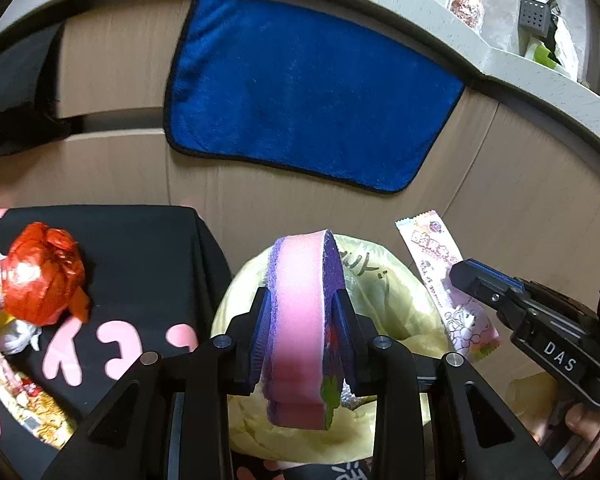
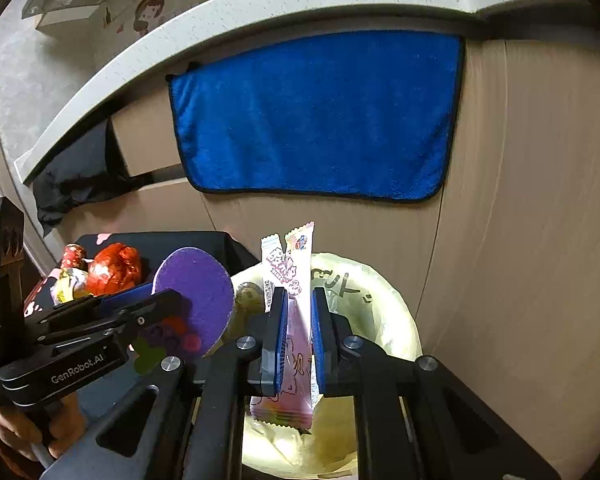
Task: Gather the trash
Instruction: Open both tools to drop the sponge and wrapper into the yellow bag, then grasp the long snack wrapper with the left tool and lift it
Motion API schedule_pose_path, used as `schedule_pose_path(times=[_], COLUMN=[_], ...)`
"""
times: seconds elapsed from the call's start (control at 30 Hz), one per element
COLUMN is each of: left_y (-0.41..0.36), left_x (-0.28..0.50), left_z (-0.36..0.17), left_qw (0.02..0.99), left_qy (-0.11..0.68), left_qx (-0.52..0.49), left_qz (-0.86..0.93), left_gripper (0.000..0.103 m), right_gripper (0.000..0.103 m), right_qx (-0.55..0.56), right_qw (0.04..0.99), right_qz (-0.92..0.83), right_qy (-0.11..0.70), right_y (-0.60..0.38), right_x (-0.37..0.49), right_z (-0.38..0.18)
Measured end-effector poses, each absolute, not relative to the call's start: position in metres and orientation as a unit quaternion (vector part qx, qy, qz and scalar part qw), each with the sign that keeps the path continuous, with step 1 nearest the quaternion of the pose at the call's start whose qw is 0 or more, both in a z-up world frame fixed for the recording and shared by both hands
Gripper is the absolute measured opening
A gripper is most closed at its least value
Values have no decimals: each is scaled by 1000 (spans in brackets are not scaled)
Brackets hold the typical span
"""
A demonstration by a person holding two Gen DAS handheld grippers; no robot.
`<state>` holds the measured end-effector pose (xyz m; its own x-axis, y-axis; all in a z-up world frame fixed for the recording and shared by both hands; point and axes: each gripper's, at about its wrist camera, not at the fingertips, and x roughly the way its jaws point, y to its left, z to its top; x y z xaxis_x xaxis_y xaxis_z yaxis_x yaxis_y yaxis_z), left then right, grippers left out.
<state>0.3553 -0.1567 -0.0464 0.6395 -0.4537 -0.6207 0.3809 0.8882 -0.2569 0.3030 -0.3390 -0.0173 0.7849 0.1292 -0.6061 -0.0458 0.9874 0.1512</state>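
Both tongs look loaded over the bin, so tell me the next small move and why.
Probably open both tongs and let the items drop. The left tongs are clamped on the pink and purple sponge, the right tongs on the pink snack wrapper, and both items hang over the mouth of the yellow-lined trash bin.

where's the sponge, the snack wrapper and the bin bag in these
pink and purple sponge (image 1: 298, 320), left wrist view, on its pink foam edge.
snack wrapper (image 2: 290, 268), right wrist view, on the printed upper part above the pads.
yellow bin bag (image 2: 388, 304), right wrist view, on its right rim.
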Motion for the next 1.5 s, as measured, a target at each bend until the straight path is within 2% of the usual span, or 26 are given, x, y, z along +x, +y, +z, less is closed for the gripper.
schedule_pose_path(times=[0.1, 0.13, 0.17, 0.2, 0.23, 0.27, 0.33, 0.67, 1.0, 1.1, 1.17, 1.5], left_y=[-157, -155, -153, -148, -145, -140, -126, -34, 105, 140, 151, 200], left_x=[368, 372, 376, 378, 378, 379, 379, 343, 295, 286, 282, 263], left_z=[-54, -57, -59, -60, -58, -56, -51, -34, -37, -45, -50, -77], left_qw=[883, 873, 866, 864, 867, 872, 882, 918, 930, 925, 922, 912], left_qy=[377, 385, 392, 395, 392, 390, 383, 350, 327, 332, 335, 345], left_qx=[-76, -86, -93, -100, -101, -101, -106, -116, -165, -188, -194, -222], left_qz=[-270, -286, -296, -296, -290, -278, -253, -145, -34, -12, -8, -17], left_gripper=[37, 47, 52, 52, 52, 52, 53, 52, 52, 52, 52, 52], right_gripper=[11, 14, 14, 14, 21, 36, 48, 48, 48, 53, 57, 58], right_qx=[65, 67, 69, 70, 68, 68, 73, 80, 48, 40, 32, -15], right_qw=[941, 940, 940, 940, 939, 939, 939, 938, 948, 950, 950, 914], right_qz=[40, 40, 40, 39, 36, 33, 27, 18, 40, 61, 79, 212], right_qy=[329, 331, 331, 332, 335, 337, 334, 336, 312, 304, 301, 345], right_y=[-341, -342, -343, -344, -344, -344, -346, -342, -290, -265, -245, -138], right_x=[309, 311, 312, 313, 315, 315, 315, 306, 280, 274, 270, 280], right_z=[-22, -25, -27, -28, -31, -33, -36, -33, -17, -16, -16, -45])
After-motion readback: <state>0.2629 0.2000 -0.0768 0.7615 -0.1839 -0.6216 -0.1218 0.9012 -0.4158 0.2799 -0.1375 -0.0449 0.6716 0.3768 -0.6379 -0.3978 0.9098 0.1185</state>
